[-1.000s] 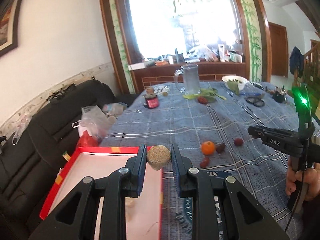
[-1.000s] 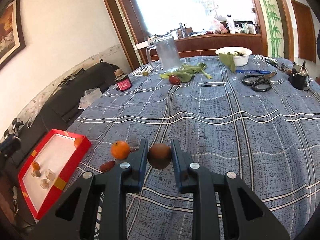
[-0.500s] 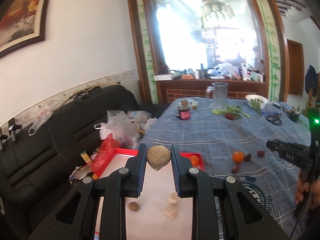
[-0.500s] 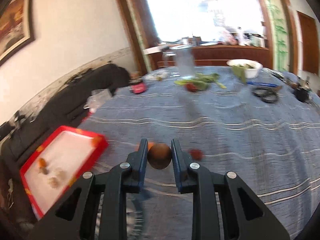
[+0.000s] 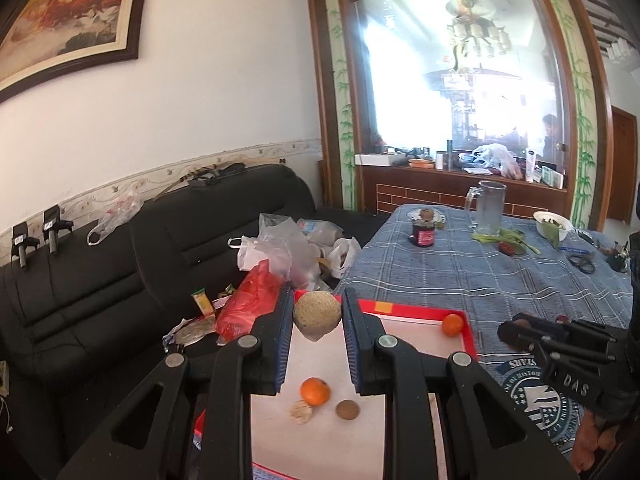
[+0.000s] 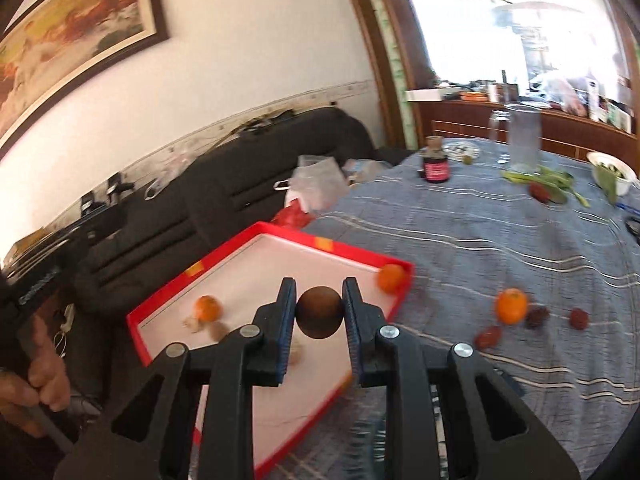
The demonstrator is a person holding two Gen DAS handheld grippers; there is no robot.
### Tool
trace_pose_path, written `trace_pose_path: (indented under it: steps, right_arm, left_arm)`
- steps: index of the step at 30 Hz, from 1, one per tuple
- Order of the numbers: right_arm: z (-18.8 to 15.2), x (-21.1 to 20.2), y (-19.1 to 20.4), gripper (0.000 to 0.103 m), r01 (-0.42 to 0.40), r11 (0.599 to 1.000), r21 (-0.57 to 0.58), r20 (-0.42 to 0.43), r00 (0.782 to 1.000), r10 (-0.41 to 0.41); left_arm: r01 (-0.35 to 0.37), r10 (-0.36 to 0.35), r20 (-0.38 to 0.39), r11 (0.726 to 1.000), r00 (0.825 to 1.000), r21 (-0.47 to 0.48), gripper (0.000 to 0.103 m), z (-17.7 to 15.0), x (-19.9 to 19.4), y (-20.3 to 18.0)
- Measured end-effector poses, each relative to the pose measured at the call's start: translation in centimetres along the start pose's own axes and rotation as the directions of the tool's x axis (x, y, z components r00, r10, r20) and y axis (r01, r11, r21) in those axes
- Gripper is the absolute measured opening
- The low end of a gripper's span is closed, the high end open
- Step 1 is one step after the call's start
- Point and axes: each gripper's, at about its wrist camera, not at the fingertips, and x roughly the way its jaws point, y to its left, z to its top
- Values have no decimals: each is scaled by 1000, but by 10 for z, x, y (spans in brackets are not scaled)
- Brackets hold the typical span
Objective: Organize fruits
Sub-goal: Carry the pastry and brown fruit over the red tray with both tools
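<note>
I have a fruit in each tool. My left gripper (image 5: 316, 316) pinches a rough, tan round fruit (image 5: 317, 315) between its fingers, held above the red tray (image 5: 420, 313), whose white floor spreads out below and beyond the fingertips. My right gripper (image 6: 319, 310) pinches a dark brown round fruit (image 6: 319, 312), also hanging over the tray (image 6: 256, 236), near its right-hand edge.

Below my left fingers, the tray already holds an orange mandarin (image 5: 315, 391), a small brown fruit (image 5: 347, 410) just right of it and a pale scrap (image 5: 301, 412) touching it on the left. A second mandarin (image 5: 452, 324) sits in the far corner, right of the fingers. In the right wrist view, another mandarin (image 6: 511, 305) and a few dark red fruits (image 6: 537, 317) wait on the bench (image 6: 500, 240), well right of my fingers.

What worries me is the release. Both fruits are round, and from this height I expect them to bounce or roll, knocking the mandarin under my left fingers or clearing the low rim. The tray appears to overhang the bench edge toward the black sofa (image 5: 120, 264), so a hard drop near that side might tip it. The two tools are also close over the same tray; lowering both together risks a clash. The right view is blurred, so my judgement of height there is poor.
</note>
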Motion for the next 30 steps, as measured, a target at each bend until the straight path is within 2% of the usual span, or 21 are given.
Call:
trace_pose_path:
  steps: [11, 18, 30]
  right_arm:
    - [-18, 19, 37, 26, -49, 997, -56, -71, 996, 45]
    - [-27, 27, 44, 26, -60, 996, -65, -99, 994, 53]
    - [-50, 44, 42, 26, -52, 995, -84, -177, 984, 37]
  left_arm:
    - [-19, 18, -29, 999, 999, -26, 23, -9, 9, 19]
    - [-20, 18, -61, 999, 998, -27, 23, -16, 19, 23]
    - [-9, 7, -194, 1000, 981, -8, 23, -47, 52, 23]
